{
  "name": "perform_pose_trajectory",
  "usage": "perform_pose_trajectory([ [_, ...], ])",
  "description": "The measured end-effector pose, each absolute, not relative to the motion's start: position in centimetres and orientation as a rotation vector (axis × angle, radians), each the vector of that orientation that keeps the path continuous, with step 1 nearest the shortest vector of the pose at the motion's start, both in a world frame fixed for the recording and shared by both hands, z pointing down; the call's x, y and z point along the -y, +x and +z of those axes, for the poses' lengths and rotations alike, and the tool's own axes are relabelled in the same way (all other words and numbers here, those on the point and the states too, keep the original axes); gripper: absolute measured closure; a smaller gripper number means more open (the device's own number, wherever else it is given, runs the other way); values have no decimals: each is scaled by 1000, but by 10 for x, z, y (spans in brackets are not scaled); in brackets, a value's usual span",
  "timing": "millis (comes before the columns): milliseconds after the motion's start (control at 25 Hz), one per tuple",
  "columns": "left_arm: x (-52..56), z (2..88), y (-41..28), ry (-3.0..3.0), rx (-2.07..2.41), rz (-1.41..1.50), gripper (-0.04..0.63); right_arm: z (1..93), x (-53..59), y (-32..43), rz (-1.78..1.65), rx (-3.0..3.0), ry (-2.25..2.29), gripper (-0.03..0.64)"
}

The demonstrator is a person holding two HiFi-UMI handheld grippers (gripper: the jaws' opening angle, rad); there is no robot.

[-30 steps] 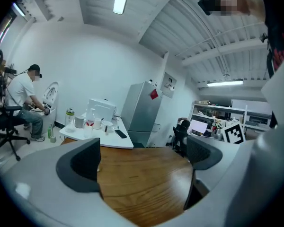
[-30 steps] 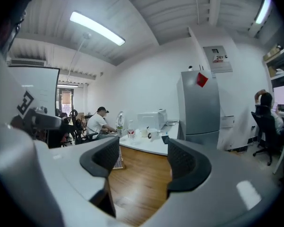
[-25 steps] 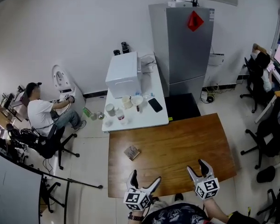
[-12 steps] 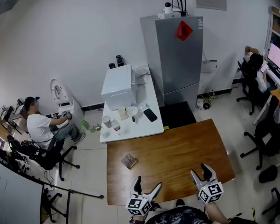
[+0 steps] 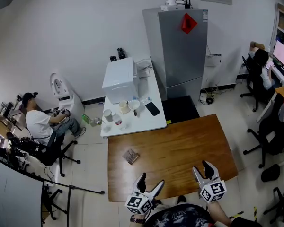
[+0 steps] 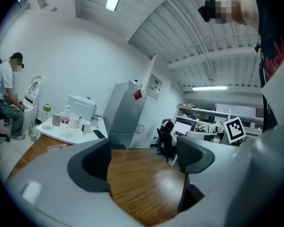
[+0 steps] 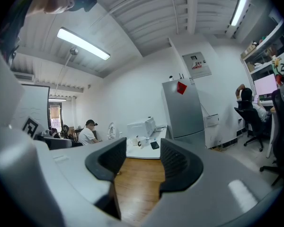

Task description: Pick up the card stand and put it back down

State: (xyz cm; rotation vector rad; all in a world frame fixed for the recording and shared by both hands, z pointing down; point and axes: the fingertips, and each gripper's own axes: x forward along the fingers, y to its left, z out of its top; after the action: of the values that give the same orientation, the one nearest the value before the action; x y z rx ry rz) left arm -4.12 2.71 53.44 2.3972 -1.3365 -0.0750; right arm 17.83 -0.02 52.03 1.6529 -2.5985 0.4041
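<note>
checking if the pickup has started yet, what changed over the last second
The jaws of the left gripper and the right gripper have just been closing a little, with nothing between them. Nothing was taken hold of. The card stand lies where it was on the wooden table, untouched.

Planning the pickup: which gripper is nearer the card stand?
The left gripper: the card stand lies on the wooden table's left half, ahead of it; the right gripper hovers farther off to the right.
</note>
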Motion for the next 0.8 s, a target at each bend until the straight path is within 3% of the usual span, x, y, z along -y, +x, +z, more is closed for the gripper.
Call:
perform_pose_trajectory([
  [120, -27, 529, -39, 2404, 1313, -98, 155, 520, -1, 176, 391, 2601, 1659, 525],
  [800, -19, 530, -72, 2290, 1389, -197, 169, 504, 14, 143, 383, 2684, 1571, 545],
])
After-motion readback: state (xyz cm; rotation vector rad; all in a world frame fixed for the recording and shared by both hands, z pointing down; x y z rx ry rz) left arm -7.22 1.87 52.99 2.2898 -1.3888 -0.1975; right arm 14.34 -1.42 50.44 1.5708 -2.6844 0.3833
